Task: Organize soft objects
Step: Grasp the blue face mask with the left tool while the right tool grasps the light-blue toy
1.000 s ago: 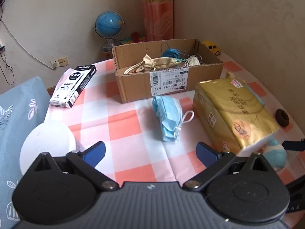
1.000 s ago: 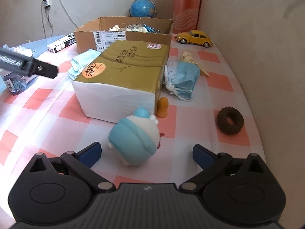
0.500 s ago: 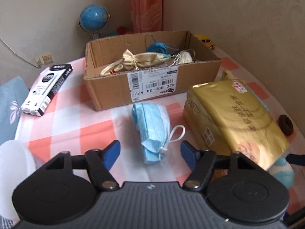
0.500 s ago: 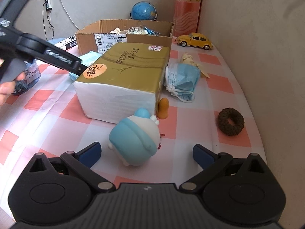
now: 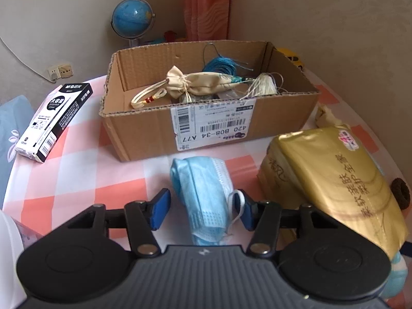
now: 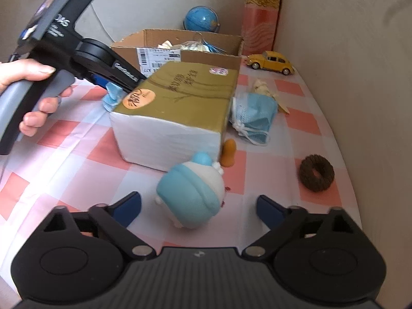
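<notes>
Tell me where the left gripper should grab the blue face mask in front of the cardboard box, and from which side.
Grip the folded face mask across its narrow width, mid-body, coming down from above with the fingers astride its long sides. It lies flat, pointing at the cardboard box, and the left gripper, whose jaws have just been closing, already straddles it. Keep the loose ear loop inside the pinch.

- The left gripper (image 5: 202, 209) straddles a folded blue face mask (image 5: 203, 195), its jaws having just been closing, pads not clearly pressing.
- Just behind the mask stands the cardboard box (image 5: 144, 131).
- Right of the mask lies a gold tissue pack (image 5: 332, 180).
</notes>
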Demonstrator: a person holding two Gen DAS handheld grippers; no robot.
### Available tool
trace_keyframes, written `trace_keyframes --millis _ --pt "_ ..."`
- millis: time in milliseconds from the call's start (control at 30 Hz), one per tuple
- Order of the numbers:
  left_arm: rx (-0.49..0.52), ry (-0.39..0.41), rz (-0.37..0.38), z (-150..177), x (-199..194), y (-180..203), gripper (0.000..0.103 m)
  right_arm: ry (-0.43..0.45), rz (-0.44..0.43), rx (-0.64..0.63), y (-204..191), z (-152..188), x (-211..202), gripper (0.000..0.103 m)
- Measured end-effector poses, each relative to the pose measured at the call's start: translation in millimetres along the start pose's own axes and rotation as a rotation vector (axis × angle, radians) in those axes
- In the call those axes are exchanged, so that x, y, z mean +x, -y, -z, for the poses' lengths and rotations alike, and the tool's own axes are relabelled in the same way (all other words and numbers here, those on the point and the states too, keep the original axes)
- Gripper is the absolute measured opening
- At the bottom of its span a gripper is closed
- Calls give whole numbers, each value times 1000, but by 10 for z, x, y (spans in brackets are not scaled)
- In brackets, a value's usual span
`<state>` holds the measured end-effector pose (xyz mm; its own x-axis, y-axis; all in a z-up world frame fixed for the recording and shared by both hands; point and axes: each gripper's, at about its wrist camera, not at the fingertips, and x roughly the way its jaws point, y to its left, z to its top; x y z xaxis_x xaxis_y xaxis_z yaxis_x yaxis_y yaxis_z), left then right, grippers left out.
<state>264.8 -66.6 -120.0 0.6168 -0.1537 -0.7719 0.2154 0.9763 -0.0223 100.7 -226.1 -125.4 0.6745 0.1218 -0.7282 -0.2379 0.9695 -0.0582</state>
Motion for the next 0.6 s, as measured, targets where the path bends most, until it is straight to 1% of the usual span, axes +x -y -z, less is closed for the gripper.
trace_keyframes --millis 67,200,267,300,333,400,433,500,600 --pt "0 2 -5 -7 10 0 53 4 -7 -8 -18 -26 -4 84" --pt "-4 3 -6 -13 15 -6 49 16 -4 -21 -53 -80 -16 75" --pt "-7 5 0 -10 9 -8 46 19 -5 -18 -56 -92 -23 64" --pt "-8 5 3 -9 8 -10 45 21 -6 -11 -51 -98 -33 61" --pt "-10 3 4 -7 6 -11 44 22 -6 -4 -44 -101 -43 59" --pt "-10 -1 10 -1 -3 -16 39 21 -8 7 -27 -108 -61 57" --pt "-10 -2 12 1 -9 -18 38 17 -9 9 -22 -111 -68 54" --pt "-8 -1 14 7 -26 -25 34 18 -7 12 -14 -107 -83 54" --pt "-4 -2 18 31 -75 -32 32 19 7 10 -10 -107 -110 53"
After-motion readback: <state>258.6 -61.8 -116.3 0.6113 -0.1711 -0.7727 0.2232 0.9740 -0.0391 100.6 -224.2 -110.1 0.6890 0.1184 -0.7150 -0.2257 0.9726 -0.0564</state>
